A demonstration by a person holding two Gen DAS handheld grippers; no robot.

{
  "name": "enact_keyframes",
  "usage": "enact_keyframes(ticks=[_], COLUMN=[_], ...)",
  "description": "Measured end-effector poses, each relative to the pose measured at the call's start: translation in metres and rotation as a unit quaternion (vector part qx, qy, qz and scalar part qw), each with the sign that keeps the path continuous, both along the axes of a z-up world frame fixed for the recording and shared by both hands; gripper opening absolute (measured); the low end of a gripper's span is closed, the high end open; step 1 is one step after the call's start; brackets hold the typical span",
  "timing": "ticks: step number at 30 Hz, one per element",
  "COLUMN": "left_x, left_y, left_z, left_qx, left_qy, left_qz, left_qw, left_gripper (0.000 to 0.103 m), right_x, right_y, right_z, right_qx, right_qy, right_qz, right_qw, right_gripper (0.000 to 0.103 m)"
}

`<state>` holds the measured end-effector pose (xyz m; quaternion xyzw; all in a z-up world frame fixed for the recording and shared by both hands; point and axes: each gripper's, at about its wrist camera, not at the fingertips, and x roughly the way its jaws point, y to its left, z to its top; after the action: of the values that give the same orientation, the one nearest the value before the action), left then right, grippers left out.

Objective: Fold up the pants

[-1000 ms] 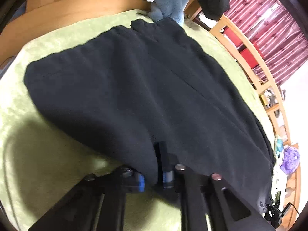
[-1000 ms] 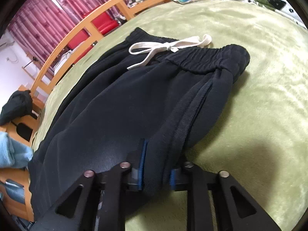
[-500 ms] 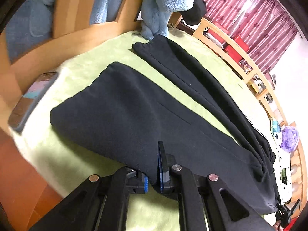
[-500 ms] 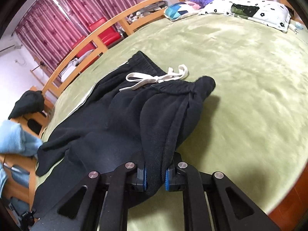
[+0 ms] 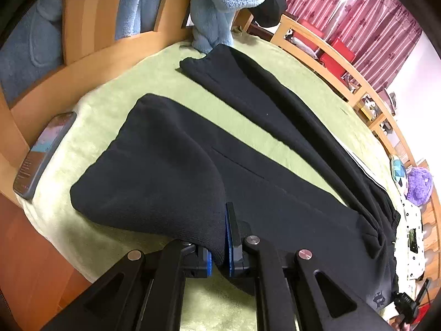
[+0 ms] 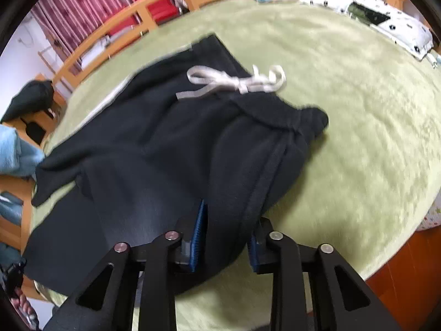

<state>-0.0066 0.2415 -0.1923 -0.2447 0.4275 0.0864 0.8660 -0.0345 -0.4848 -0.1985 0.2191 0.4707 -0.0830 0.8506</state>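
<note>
Your pants [image 5: 275, 149] lie spread on the green blanket [image 5: 99, 110], legs apart in a V, waist toward the pillow [image 6: 386, 24]. They look like thick, soft fleece: floppy, heavier than thin cloth, likely to sag and bunch, not slip. Take them at hems, side seams or the waistband, where the layers are thicker.

Your left gripper [image 5: 217, 251] is clamped on the near leg's edge. Your right gripper [image 6: 224, 237] is opening, a fold of the hip still between its pads but no longer squeezed.

Only the left view shows both legs and the phone [image 5: 44, 149]; only the right shows the drawstring [image 6: 234, 81] and waistband.
</note>
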Motion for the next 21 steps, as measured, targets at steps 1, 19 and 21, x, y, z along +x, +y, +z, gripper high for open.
enact_keyframes(ticks=[1, 19, 21], left_x=[-0.002, -0.022, -0.024], left_y=[0.0, -0.001, 0.001], left_z=[-0.001, 0.004, 0.005], left_qx=[0.002, -0.012, -0.025], left_qy=[0.0, 0.024, 0.026], left_qz=[0.001, -0.002, -0.008], left_qw=[1.0, 0.9996, 0.9993], left_gripper=[0.008, 0.011, 0.011], right_x=[-0.006, 0.005, 0.006], right_y=[-0.002, 0.0, 0.005], right_z=[-0.002, -0.015, -0.012], right_qx=[-0.002, 0.07, 0.056], right_qy=[-0.001, -0.013, -0.007], right_qz=[-0.004, -0.011, -0.001], right_qw=[1.0, 0.997, 0.998], right_gripper=[0.038, 0.04, 0.042])
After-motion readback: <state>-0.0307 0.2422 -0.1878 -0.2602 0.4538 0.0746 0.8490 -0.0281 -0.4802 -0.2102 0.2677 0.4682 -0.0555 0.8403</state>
